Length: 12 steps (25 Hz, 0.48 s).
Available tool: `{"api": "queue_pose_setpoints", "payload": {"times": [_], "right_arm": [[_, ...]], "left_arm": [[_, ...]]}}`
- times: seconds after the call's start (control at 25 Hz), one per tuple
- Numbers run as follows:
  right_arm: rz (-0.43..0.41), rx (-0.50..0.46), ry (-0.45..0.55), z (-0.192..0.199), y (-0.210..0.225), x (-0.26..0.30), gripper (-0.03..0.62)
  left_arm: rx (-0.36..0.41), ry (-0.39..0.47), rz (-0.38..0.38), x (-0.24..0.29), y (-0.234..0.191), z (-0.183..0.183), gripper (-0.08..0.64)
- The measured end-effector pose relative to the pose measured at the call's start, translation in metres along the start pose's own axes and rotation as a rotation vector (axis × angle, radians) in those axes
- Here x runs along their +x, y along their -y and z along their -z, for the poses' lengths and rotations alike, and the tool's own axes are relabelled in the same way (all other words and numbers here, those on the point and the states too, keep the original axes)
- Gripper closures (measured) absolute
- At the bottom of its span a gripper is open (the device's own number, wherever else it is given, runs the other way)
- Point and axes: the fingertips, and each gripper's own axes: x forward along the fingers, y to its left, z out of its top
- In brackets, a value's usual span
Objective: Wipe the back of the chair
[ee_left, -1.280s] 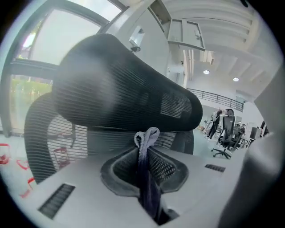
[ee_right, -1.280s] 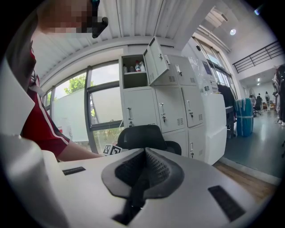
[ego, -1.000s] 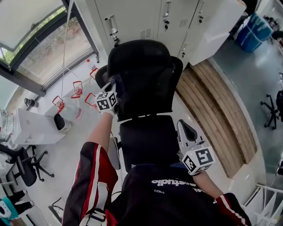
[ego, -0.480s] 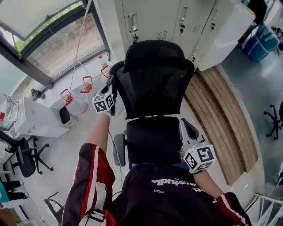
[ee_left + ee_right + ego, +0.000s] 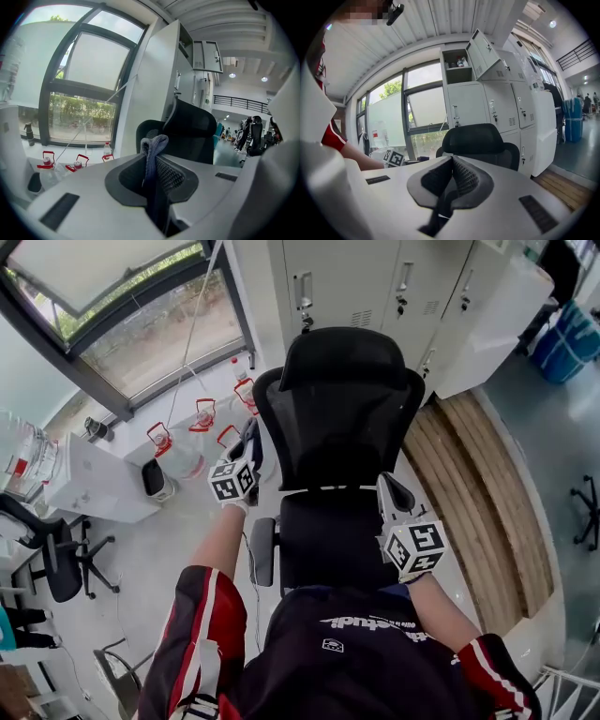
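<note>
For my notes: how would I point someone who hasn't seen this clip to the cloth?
Find the black office chair in front of the white lockers; the left gripper is beside the backrest's left edge. The cloth is the grey-blue strip of fabric pinched upright between its jaws. The right gripper, shut by the seat's right side, holds nothing.

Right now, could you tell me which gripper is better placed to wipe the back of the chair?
Left. The left gripper grips the cloth beside the chair back; the right gripper is shut, empty, lower by the seat.
</note>
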Motion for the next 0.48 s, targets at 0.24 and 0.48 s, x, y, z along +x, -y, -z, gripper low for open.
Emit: {"api": "queue_pose_setpoints", "payload": {"times": [0.24, 0.48], "right_arm": [[0.052, 0.023, -0.018, 0.016, 0.034, -0.015, 0.588], [0.126, 0.050, -0.016, 0.020, 0.096, -0.052, 0.586]], "left_arm": [[0.015, -0.002, 0.086, 0.013, 0.069, 0.011, 0.500], [0.026, -0.031, 0.212, 0.064, 0.179, 0.029, 0.500]]}}
